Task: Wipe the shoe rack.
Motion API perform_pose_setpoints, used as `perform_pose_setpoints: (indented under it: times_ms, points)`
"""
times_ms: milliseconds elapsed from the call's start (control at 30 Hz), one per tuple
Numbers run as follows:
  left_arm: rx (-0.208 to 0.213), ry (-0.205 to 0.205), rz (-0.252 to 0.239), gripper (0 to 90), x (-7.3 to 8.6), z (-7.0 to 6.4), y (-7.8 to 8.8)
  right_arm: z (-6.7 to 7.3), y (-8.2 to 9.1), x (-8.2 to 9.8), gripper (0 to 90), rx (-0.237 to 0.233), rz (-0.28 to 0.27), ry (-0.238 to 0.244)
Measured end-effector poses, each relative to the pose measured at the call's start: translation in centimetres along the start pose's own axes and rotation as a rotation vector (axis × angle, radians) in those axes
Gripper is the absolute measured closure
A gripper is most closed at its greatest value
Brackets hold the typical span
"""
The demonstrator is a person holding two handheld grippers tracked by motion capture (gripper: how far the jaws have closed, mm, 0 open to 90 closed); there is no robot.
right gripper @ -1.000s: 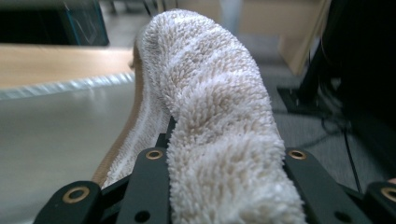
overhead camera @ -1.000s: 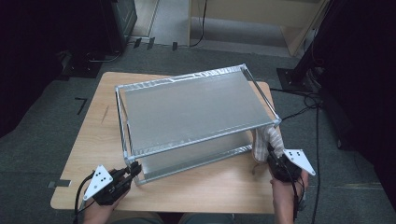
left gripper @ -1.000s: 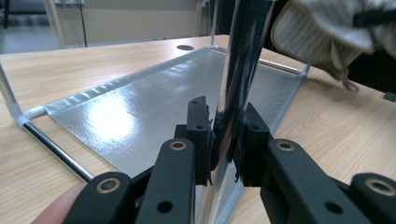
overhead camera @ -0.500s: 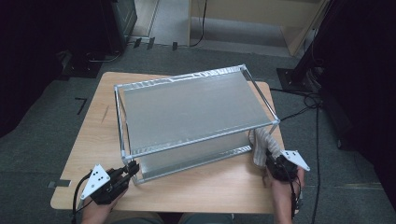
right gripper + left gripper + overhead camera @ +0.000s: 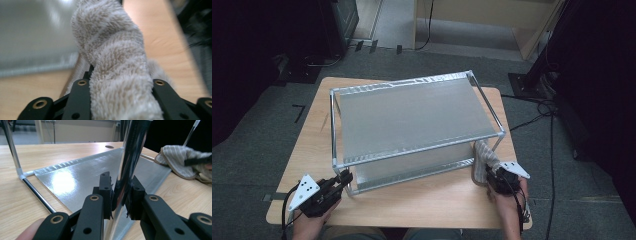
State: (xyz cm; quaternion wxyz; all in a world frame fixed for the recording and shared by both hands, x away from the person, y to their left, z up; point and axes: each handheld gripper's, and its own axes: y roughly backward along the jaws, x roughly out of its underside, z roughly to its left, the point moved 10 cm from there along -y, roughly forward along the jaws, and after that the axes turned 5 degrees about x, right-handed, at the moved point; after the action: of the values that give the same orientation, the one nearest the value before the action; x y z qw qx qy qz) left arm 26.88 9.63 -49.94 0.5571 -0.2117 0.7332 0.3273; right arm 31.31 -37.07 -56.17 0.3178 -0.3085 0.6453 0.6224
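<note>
Wiping of the two-tier metal rack (image 5: 412,115) at mid-table is judged in hand — its near-left post (image 5: 130,157) is clamped by the left gripper (image 5: 120,195), the striped cloth (image 5: 117,62) is bunched between the right gripper (image 5: 117,87)'s recently widening jaws at the near-right corner — next, cloth pressed to metal.
</note>
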Motion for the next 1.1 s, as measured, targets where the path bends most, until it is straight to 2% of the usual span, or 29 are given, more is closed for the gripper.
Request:
perform_pose_setpoints:
  times_ms: [33, 67, 133, 167, 267, 333, 400, 467, 533, 600, 700, 800, 833, 1000, 1100]
  points:
    - [-0.001, 0.004, -0.002, 78.2, 0.0, 0.0, 0.0, 0.1, -0.1, 0.1, 60.6, -0.011, 0.001, 0.003]
    - [-0.002, 0.007, -0.004, 78.2, 0.0, 0.1, 0.0, 0.0, -0.1, 0.0, 49.5, -0.004, -0.009, 0.0]
    - [-0.002, 0.008, -0.005, 78.2, 0.0, 0.2, 0.1, -0.3, 0.1, -0.6, 32.2, 0.019, -0.048, -0.016]
    - [-0.003, 0.008, -0.004, 78.2, 0.0, 0.2, 0.1, -0.3, 0.1, -0.7, 24.2, 0.021, -0.049, -0.019]
    - [-0.006, 0.006, -0.004, 78.1, 0.0, 0.3, 0.1, -0.3, -0.7, 0.1, 19.4, 0.027, -0.006, 0.011]
    - [-0.007, 0.008, -0.004, 78.2, 0.0, 0.2, 0.2, -0.2, -1.1, 0.7, 23.8, 0.027, 0.018, 0.035]
    - [-0.005, 0.008, -0.002, 78.1, 0.0, 0.2, 0.2, -0.3, -1.0, 0.9, 41.1, 0.049, 0.026, 0.047]
    - [-0.002, 0.009, -0.004, 78.1, 0.0, 0.2, 0.2, -0.4, -1.0, 1.0, 55.6, 0.042, 0.025, 0.052]
    - [-0.003, 0.011, -0.004, 78.1, 0.0, 0.2, 0.2, -0.6, -0.9, 1.0, 62.7, 0.029, 0.026, 0.041]
    - [-0.006, 0.012, -0.004, 78.1, 0.0, 0.2, 0.2, -0.9, -0.4, 0.8, 66.0, 0.021, 0.022, 0.023]
    - [-0.001, 0.011, -0.007, 78.1, 0.0, 0.2, 0.2, -1.7, 0.8, 0.0, 67.3, 0.036, -0.003, -0.011]
    - [0.038, 0.024, -0.019, 77.7, 0.1, 0.2, 0.3, -2.3, 2.3, -1.0, 67.6, 0.024, -0.036, -0.049]
    - [0.057, 0.028, -0.017, 77.3, 0.1, 0.3, 0.3, -2.3, 2.8, -1.3, 67.6, 0.018, -0.049, -0.053]
    - [0.04, 0.018, -0.023, 77.3, 0.0, 0.8, 0.1, -2.5, 5.5, -2.9, 68.1, 0.013, -0.097, -0.061]
    - [0.048, 0.019, -0.032, 77.2, 0.1, 0.9, 0.2, -2.7, 7.7, -4.1, 68.1, 0.018, -0.129, -0.063]
